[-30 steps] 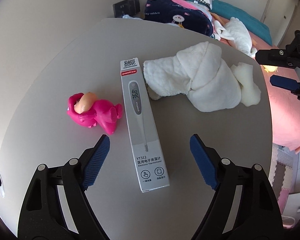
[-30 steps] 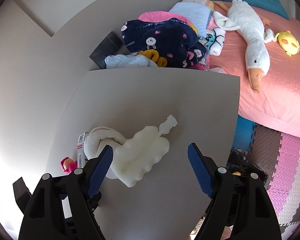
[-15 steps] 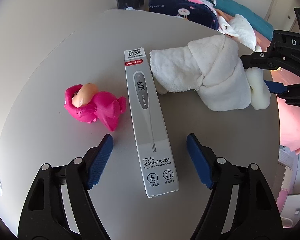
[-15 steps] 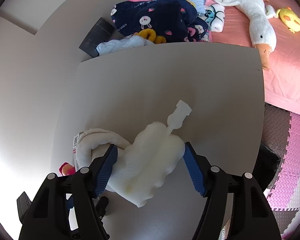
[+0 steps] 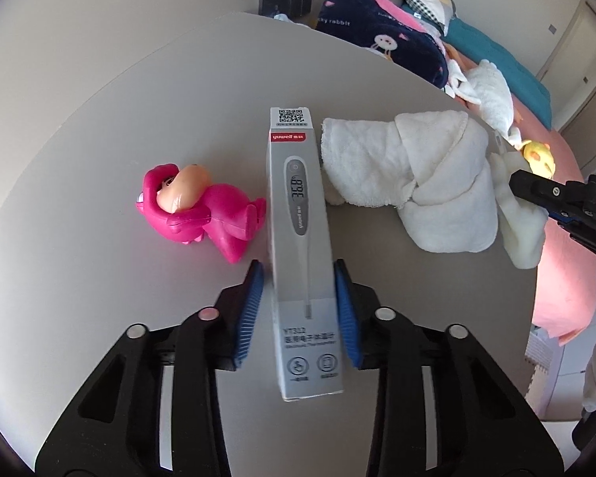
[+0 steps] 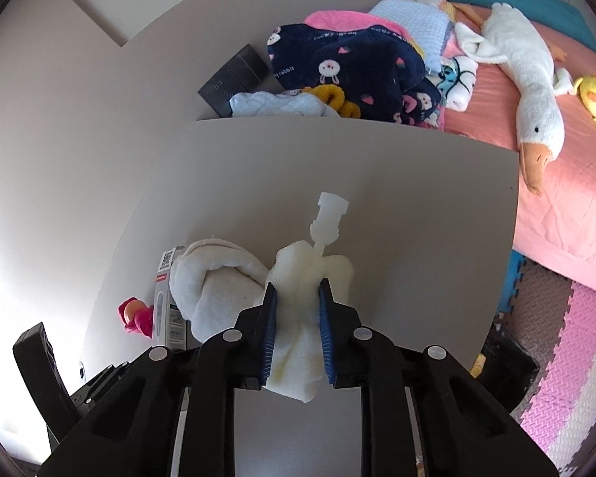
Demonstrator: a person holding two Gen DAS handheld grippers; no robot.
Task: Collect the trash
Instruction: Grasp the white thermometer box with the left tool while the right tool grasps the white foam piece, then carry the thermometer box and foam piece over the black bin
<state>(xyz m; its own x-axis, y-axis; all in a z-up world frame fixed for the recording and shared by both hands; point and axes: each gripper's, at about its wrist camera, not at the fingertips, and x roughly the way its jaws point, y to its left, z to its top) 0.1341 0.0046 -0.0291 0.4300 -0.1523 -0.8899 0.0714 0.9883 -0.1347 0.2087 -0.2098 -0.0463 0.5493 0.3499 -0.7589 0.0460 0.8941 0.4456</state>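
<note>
My left gripper (image 5: 298, 310) is shut on a long grey thermometer box (image 5: 300, 214) that lies on the grey table (image 5: 119, 127); the blue pads press its two long sides. My right gripper (image 6: 297, 322) is shut on a cream foam sponge head (image 6: 310, 274) with a white plastic connector (image 6: 329, 210) pointing away. The sponge also shows in the left wrist view (image 5: 524, 230), with the right gripper's fingers over it. The box also shows in the right wrist view (image 6: 167, 298).
A pink toy figure (image 5: 202, 210) lies left of the box. A rolled white towel (image 5: 413, 171) lies between box and sponge. Beyond the table is a pink bed (image 6: 568, 214) with a plush goose (image 6: 528, 87), dark blanket (image 6: 349, 67). Foam floor mats (image 6: 560, 377) lie right.
Both grippers moved forward and closed: the left one onto the thermometer box, the right one onto the sponge, squeezing it.
</note>
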